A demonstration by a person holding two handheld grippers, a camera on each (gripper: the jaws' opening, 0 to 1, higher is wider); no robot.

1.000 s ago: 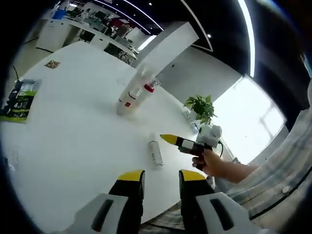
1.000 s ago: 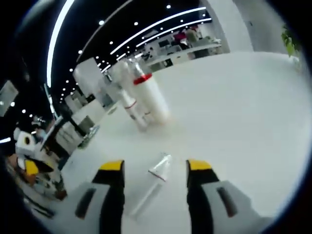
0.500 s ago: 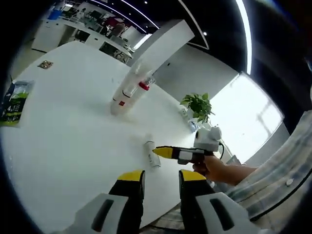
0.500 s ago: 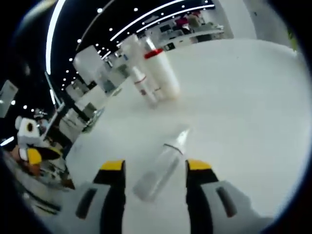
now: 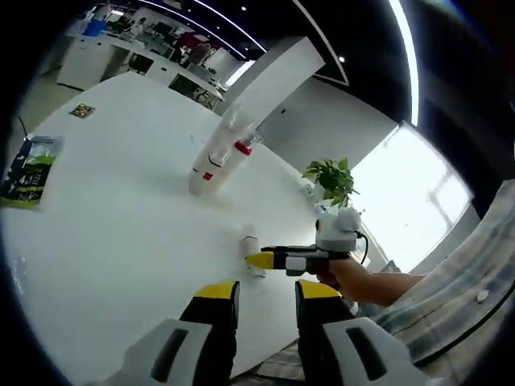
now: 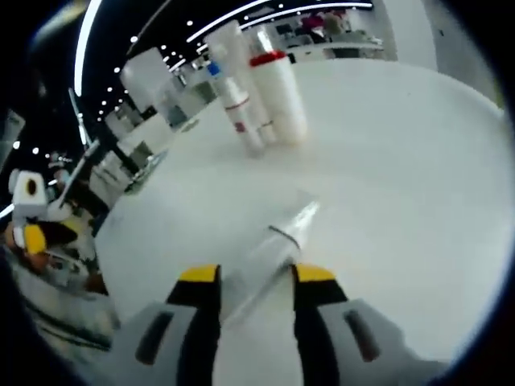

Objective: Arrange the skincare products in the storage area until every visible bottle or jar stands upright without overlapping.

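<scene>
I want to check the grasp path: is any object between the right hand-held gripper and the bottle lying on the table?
Nothing visible is in the way. The lying clear bottle is already between the jaws of the right hand-held gripper; the upright bottles stand farther back on the white table.

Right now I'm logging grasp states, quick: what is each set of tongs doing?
Left tongs: open, holding nothing, above the white table.
Right tongs: around the lying clear bottle, narrowed onto it; a firm clamp cannot be told.

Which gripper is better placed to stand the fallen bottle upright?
The right gripper: the lying clear bottle already sits between its jaws. The left gripper hangs back near the white table edge.
</scene>
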